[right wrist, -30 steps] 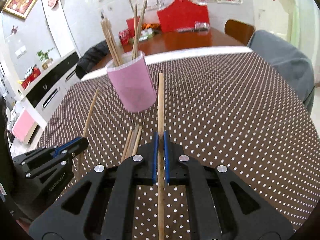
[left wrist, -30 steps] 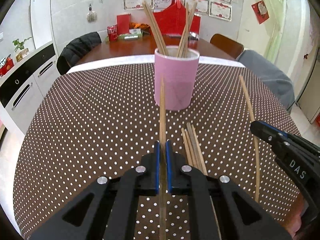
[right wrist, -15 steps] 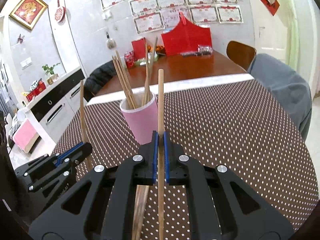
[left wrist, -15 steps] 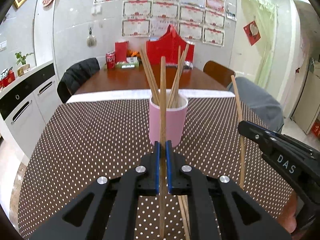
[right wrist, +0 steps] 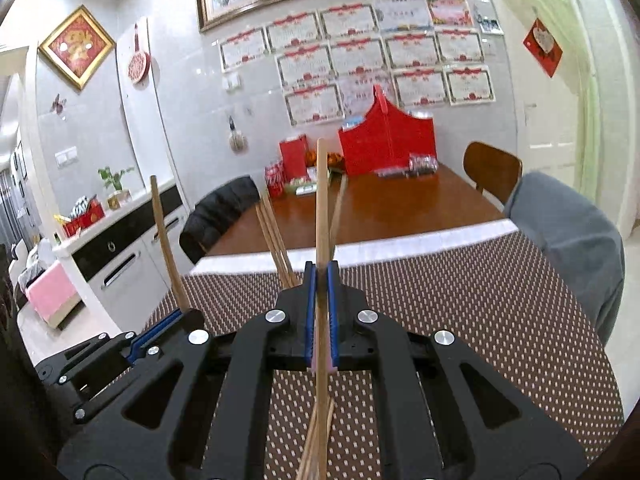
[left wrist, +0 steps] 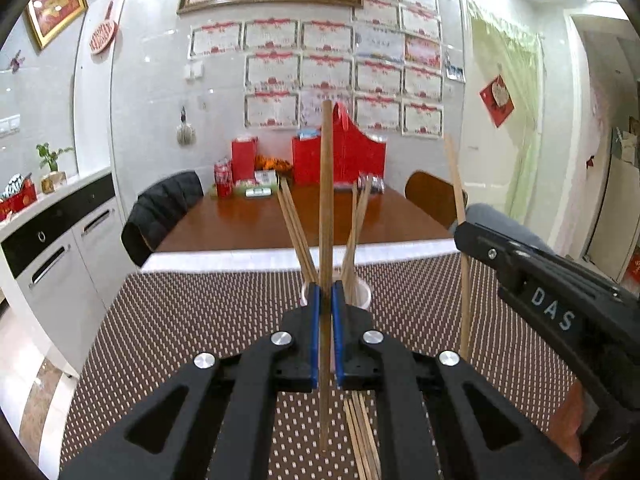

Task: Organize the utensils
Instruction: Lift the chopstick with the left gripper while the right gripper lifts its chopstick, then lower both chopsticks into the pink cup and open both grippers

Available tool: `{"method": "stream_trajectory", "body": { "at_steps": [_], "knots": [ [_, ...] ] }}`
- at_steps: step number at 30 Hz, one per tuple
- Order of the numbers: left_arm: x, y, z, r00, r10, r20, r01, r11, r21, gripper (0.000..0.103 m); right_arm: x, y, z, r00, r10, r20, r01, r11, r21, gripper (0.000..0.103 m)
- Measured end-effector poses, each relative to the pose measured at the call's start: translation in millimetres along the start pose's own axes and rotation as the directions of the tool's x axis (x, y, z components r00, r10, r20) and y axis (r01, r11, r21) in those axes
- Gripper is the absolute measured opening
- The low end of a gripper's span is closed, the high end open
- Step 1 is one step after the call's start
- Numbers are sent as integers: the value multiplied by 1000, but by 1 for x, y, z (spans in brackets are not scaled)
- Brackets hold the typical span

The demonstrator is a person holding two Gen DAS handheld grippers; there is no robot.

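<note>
My left gripper [left wrist: 325,292] is shut on a wooden chopstick [left wrist: 326,200] held upright, above and in front of the pink cup [left wrist: 362,294], whose rim shows behind the fingers with several chopsticks [left wrist: 294,232] in it. My right gripper [right wrist: 320,270] is shut on another chopstick [right wrist: 321,200], also upright; the cup is mostly hidden behind its fingers, with a pink sliver [right wrist: 320,354] between them. Loose chopsticks [left wrist: 362,432] lie on the dotted tablecloth under both grippers. Each gripper shows in the other's view: the right one [left wrist: 464,232] and the left one [right wrist: 188,314].
The brown dotted tablecloth [left wrist: 192,312] covers the round table. Behind it is a wooden table [left wrist: 248,224] with red boxes and a can, chairs, a grey-covered chair [right wrist: 568,232] at right and a white cabinet [left wrist: 52,248] at left.
Both grippers have risen and tilted up with their chopsticks. The cup has dropped from the middle of the views to behind the fingers, and the wall fills more of each frame.
</note>
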State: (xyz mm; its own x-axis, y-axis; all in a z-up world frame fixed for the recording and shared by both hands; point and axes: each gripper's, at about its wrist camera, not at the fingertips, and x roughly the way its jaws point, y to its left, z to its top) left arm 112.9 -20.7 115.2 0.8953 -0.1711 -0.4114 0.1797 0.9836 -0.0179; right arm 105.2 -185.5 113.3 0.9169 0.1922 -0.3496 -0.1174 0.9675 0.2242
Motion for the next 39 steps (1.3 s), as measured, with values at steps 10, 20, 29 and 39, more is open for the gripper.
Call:
{"method": "stream_trajectory", "body": {
  "at_steps": [10,20,29,39],
  "knots": [
    [11,6,46,995,19,94,-16,999,-32,7,19,7,41,996,-15,82,16,1000,-9,6],
    [47,10,69,983,-3,185,11,999,-40,7,68,-4,61,994,-23,106,21,1000,19,6],
    [101,18,75,990,1,142,8,998,-59,7,116,-8,67,995,-32,89,31,999,15,6],
    [134,23,55,999,14,40,-12,998,-57,7,143,-14,44,998,-53,-27,52,999,-15,7]
  ]
}}
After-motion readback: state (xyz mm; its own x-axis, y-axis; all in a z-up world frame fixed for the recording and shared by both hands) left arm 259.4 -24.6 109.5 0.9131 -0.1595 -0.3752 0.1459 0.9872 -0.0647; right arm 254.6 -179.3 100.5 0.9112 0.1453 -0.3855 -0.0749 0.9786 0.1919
